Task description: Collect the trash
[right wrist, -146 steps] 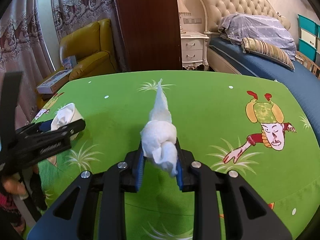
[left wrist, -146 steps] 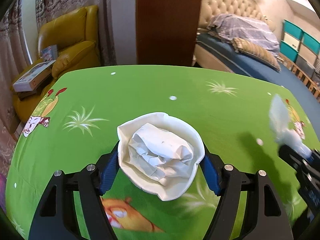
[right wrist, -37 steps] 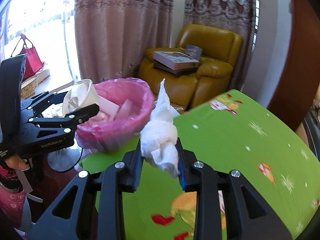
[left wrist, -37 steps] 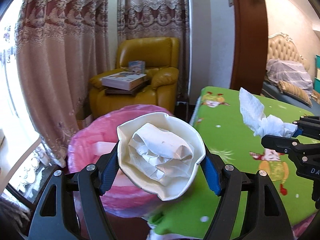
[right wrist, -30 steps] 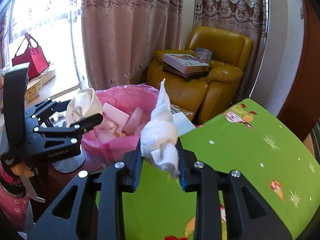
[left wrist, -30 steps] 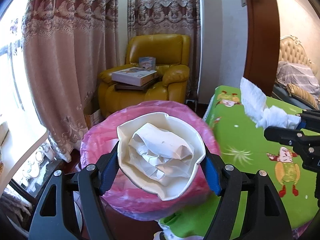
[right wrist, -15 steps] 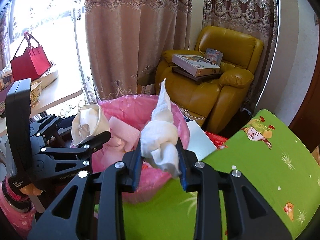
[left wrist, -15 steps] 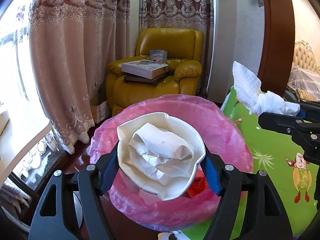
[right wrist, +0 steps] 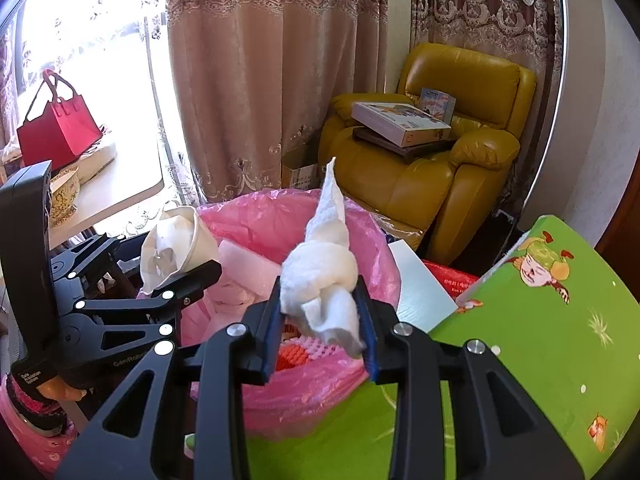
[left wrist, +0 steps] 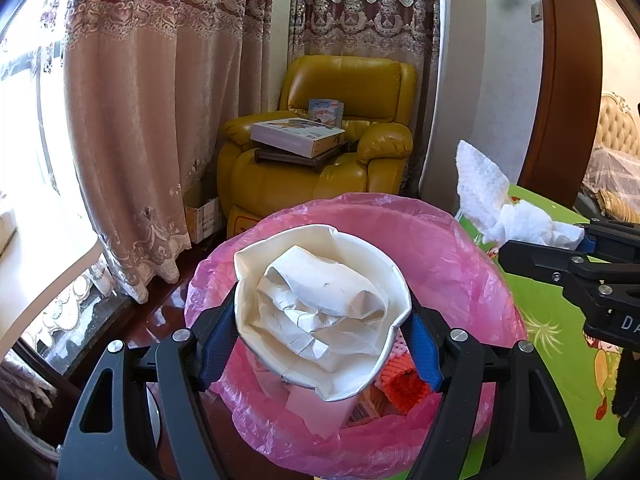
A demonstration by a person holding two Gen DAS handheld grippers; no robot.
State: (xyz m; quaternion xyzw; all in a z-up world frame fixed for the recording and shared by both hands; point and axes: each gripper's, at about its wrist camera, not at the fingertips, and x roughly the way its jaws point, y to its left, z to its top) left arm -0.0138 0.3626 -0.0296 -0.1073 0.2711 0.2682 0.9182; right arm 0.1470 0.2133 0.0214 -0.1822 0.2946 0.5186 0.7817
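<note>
— Pinching a crumpled paper cup at frame centre, left tool, above the pink-lined bin.
— Loosening around a twisted tissue, right tool, pads touching it, over the same bin.

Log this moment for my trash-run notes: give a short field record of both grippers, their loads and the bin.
left gripper: shut on crushed paper cup, over the bin
right gripper: jaws opening, twisted tissue between them
bin: pink-lined trash bin, already holding trash
table: green cartoon tablecloth, beside the bin
background: yellow armchair
</note>
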